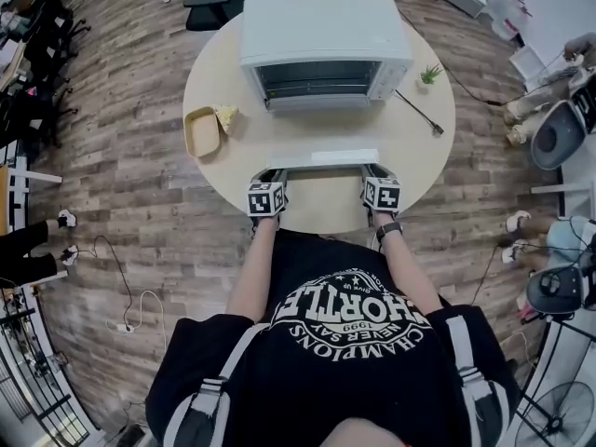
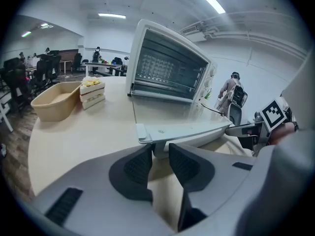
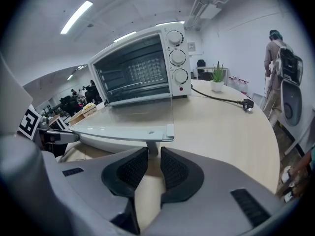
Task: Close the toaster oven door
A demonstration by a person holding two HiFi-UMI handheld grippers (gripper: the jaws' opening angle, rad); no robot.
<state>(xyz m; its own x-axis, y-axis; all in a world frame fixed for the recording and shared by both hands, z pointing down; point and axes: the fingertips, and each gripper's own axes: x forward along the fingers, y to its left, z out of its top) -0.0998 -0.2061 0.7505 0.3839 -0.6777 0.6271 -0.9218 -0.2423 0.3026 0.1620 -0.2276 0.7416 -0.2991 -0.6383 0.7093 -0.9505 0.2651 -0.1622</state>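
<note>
The white toaster oven [image 1: 321,35] stands at the back of the round table, its glass door [image 1: 321,147] folded down flat toward me. The door's white handle bar [image 1: 323,158] runs along the near edge. My left gripper [image 1: 275,171] sits at the bar's left end; in the left gripper view its jaws [image 2: 160,154] straddle the handle's left post with barely any gap. My right gripper [image 1: 371,169] is at the right end, and its jaws [image 3: 153,156] straddle the right post [image 3: 152,149] just as narrowly. Neither pair visibly presses the post.
A beige tray [image 1: 200,133] and a sandwich [image 1: 226,115] lie left of the oven. A small potted plant [image 1: 429,74] and a black power cord [image 1: 419,113] sit to its right. Office chairs, and people at the room's edges, surround the table [image 1: 410,170].
</note>
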